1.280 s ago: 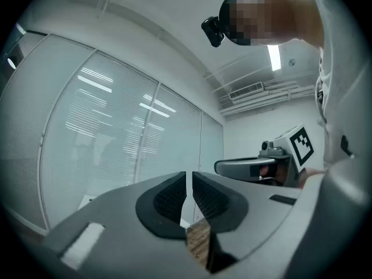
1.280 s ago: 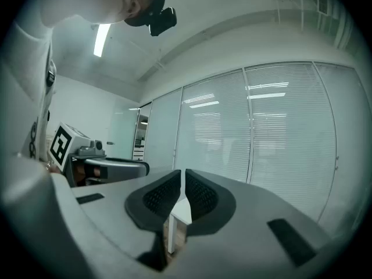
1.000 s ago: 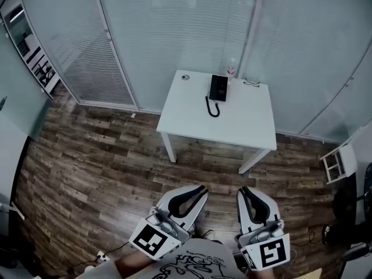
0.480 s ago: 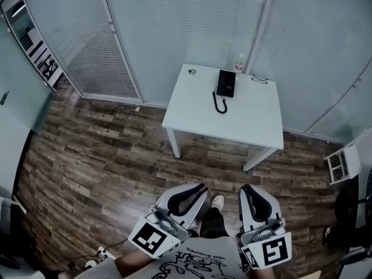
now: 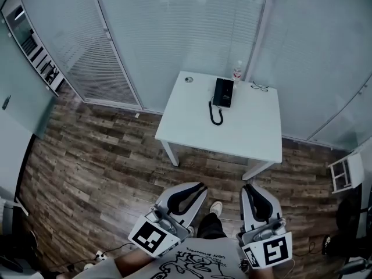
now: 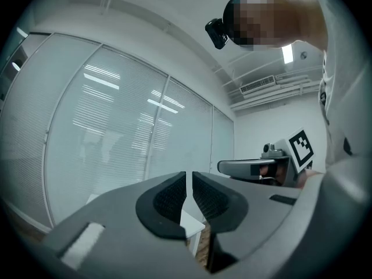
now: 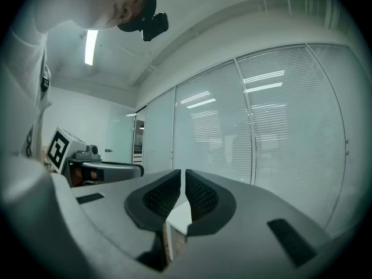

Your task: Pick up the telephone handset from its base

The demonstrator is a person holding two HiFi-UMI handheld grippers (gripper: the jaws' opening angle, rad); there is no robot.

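Observation:
The black telephone [image 5: 223,92], its handset lying on the base and its coiled cord [image 5: 215,114] trailing toward me, sits at the back of a white table [image 5: 197,121] some way ahead. Both grippers are held low near my body, well short of the table. My left gripper [image 5: 195,188] [image 6: 189,182] is shut with nothing between its pads. My right gripper [image 5: 251,188] [image 7: 183,182] is likewise shut and empty. In each gripper view a corner of the table [image 6: 192,222] [image 7: 181,214] shows through the slit of the jaws.
A small bottle [image 5: 236,71], a pair of glasses [image 5: 260,86] and a small round object [image 5: 187,79] share the tabletop. Glass walls with blinds enclose the room. Wooden floor lies between me and the table. A white rack [image 5: 343,173] stands at right, and my shoe [image 5: 215,208] shows between the grippers.
I have stepped toward the table; a shoe and leg now show between the grippers, and the table sits a little lower in the head view. Both grippers stayed shut.

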